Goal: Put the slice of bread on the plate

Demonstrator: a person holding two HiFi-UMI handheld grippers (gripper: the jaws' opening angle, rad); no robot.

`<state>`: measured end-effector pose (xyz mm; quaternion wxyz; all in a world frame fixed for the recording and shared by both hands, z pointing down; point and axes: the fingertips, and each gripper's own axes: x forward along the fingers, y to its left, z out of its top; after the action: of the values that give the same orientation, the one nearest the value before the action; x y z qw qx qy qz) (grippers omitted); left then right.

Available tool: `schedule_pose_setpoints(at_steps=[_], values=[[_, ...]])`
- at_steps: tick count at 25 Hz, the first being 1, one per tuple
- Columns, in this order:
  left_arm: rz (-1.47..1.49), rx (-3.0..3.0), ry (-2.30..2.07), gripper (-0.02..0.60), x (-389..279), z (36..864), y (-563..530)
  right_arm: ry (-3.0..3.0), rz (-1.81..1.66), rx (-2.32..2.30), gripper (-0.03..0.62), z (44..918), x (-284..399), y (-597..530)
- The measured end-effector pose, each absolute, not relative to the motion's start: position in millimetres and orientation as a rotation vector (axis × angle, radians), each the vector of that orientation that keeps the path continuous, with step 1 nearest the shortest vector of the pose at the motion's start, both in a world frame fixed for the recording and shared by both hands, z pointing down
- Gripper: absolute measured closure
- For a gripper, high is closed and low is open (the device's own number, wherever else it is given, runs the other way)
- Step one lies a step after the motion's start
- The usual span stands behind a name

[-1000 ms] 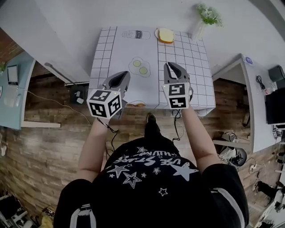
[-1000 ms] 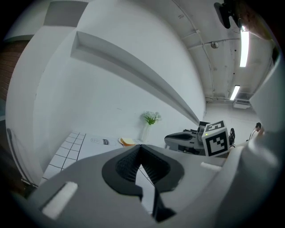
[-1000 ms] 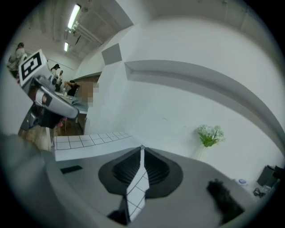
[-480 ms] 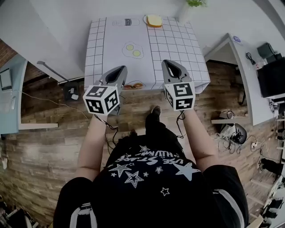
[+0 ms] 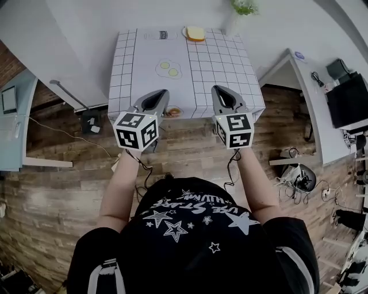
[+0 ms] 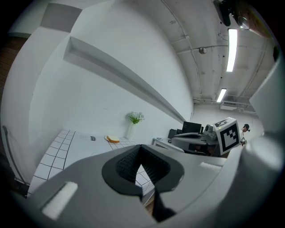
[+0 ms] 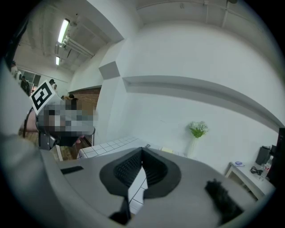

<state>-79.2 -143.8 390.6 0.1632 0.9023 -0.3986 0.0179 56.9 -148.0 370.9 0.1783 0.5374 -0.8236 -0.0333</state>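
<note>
Bread slice [image 5: 195, 33] on plate [image 5: 187, 33], far beyond jaws.

A white desk [image 5: 221, 69] with a black grid pattern stands against the white wall, and two fried eggs [image 5: 168, 69] lie near its middle. A white vase of green flowers [image 5: 242, 10] stands at the desk's far right corner, and a small orange-brown item [image 5: 172, 111], too small to name, lies at its near edge. A second white desk [image 5: 302, 103] stands to the right of the gridded desk, and a wood-plank floor [image 5: 57, 195] surrounds both.
</note>
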Motion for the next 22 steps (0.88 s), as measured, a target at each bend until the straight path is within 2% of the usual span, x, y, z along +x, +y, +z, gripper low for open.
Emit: schedule_pose_setpoints(at_steps=[22], values=[[0.088,2.614,-1.172,0.574,16.4,354.1,-27.2,-2.384,-0.012,1.506,0.58,359.5,151.4,-10.7]])
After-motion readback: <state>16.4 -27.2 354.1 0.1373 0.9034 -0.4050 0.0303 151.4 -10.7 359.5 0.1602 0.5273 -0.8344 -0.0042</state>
